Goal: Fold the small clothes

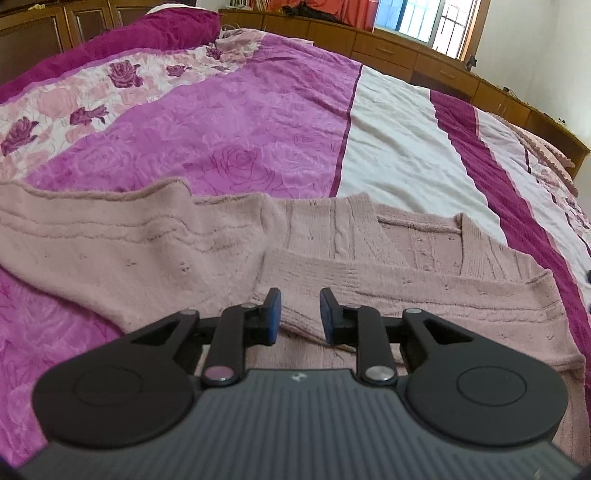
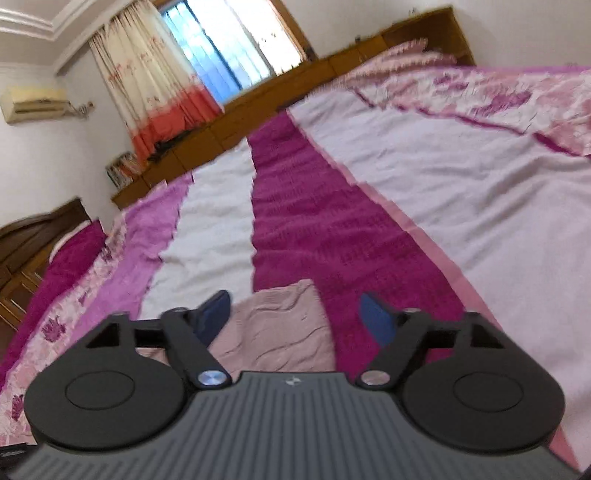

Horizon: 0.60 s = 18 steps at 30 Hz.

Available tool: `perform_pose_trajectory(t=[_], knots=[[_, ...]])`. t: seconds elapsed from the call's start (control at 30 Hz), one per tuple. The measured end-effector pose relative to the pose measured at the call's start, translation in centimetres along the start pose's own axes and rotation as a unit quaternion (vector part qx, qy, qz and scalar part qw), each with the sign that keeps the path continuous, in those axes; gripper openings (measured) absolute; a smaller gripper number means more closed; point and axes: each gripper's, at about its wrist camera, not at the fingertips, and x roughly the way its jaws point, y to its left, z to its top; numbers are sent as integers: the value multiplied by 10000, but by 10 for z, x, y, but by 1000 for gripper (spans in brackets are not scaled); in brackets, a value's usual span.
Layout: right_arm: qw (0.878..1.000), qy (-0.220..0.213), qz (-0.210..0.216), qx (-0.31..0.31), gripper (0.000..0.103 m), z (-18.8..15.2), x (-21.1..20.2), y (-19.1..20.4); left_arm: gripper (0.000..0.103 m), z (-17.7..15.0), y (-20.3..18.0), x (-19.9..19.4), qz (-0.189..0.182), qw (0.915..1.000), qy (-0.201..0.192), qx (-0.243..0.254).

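Observation:
A dusty-pink knitted sweater lies spread on the bed, with a sleeve folded across its body just ahead of my left gripper. That gripper hovers low over the folded sleeve, its blue pads a narrow gap apart and nothing clamped between them. In the right wrist view only a corner of the same pink sweater shows. My right gripper stands open wide over that corner, and its pads do not press on the fabric. This view is tilted and motion-blurred.
The bed cover has magenta, violet and white stripes with a rose print. A magenta pillow lies at the head. Wooden cabinets line the far side under a window. A curtain and an air conditioner are on the wall.

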Motion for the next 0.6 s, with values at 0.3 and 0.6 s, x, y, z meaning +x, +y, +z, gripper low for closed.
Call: perform_pose_trajectory(t=[0.3,0.6], knots=[[9955,743,46,-587,60,-1,71,2,25,-7,-9,16,68,9996,167,226],[9974,140,-67,-706,8,-4,57,5,25,-10,-14,21,104,9992,161,365]])
